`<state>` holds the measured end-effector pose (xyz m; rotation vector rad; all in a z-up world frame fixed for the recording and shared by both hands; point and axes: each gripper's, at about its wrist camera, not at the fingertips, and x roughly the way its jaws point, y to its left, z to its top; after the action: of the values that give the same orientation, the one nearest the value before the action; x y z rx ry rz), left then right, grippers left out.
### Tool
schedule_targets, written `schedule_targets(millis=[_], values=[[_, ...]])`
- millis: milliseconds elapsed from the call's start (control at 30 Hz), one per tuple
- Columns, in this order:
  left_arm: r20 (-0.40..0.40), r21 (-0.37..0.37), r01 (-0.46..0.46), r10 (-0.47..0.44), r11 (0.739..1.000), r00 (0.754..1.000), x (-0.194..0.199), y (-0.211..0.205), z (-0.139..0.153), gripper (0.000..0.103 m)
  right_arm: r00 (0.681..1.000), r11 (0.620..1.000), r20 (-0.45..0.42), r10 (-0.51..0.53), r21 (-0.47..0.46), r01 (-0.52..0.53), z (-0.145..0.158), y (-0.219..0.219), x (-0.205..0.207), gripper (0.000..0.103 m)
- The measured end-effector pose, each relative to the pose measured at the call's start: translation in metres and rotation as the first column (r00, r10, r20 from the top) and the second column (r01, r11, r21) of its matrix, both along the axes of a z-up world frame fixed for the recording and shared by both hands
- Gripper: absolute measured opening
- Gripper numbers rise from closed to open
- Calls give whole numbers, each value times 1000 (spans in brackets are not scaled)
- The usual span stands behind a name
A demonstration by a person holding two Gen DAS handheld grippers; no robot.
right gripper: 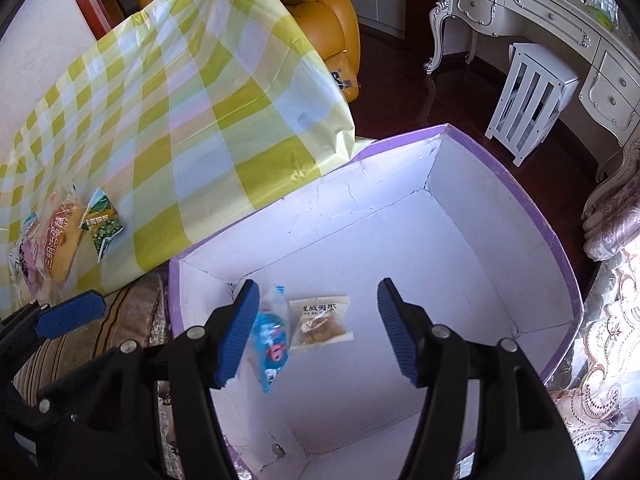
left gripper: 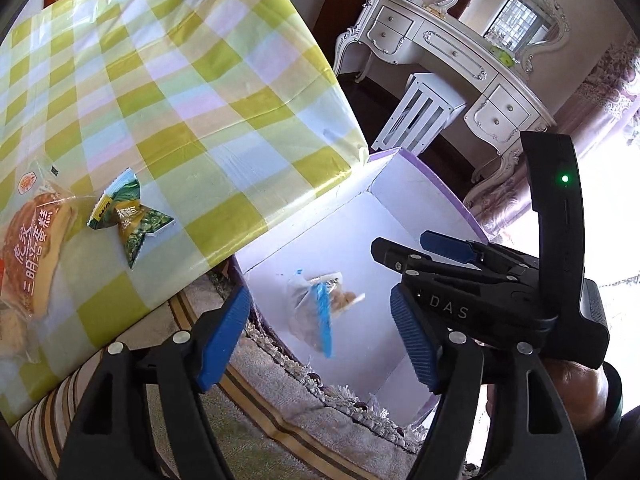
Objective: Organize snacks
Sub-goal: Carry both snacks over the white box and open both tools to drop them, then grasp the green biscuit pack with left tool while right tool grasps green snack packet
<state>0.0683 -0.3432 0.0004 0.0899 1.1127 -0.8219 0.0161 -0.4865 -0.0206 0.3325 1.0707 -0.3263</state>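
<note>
step: dropping snacks into the box; both packets look just released, so I judge this the end of a drop.
right gripper: jaws wide and empty, hanging over the box and pointing steeply down into it.
left gripper: jaws wide too, nothing between the pads; it hangs over the near edge of the box, beside the right gripper.
blue packet: inside the box, just beside the right gripper's left pad; blurred and tilted, so I cannot tell if it is falling or already lying flat.
clear packet: flat on the box floor, label up, touching or just beside the blue packet.
box: white inside, purple rim, standing on the rug below the tabletop edge; otherwise bare apart from the two packets.
left to sort: green packet and cake bag lie together at the near corner of the tabletop; in the right wrist view more wrappers show beside them, too small to name.
doing it well: keep the jaws apart until both packets are clear of the pads, then lift straight up so no pad catches the box wall.
next, likely: go back to the tabletop corner; the green packet is puffy and lies free, so a grip across its middle should serve.
risk: the cake bag is soft and slippery; a hard pinch would squash it, a grip on the film alone may slip.
</note>
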Motion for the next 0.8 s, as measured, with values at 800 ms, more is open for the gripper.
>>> schedule_targets(millis=[800], values=[[42, -66, -299, 302, 952, 952, 20, 117, 15, 71, 978, 979, 59, 202, -39, -200, 22, 91, 49, 77]])
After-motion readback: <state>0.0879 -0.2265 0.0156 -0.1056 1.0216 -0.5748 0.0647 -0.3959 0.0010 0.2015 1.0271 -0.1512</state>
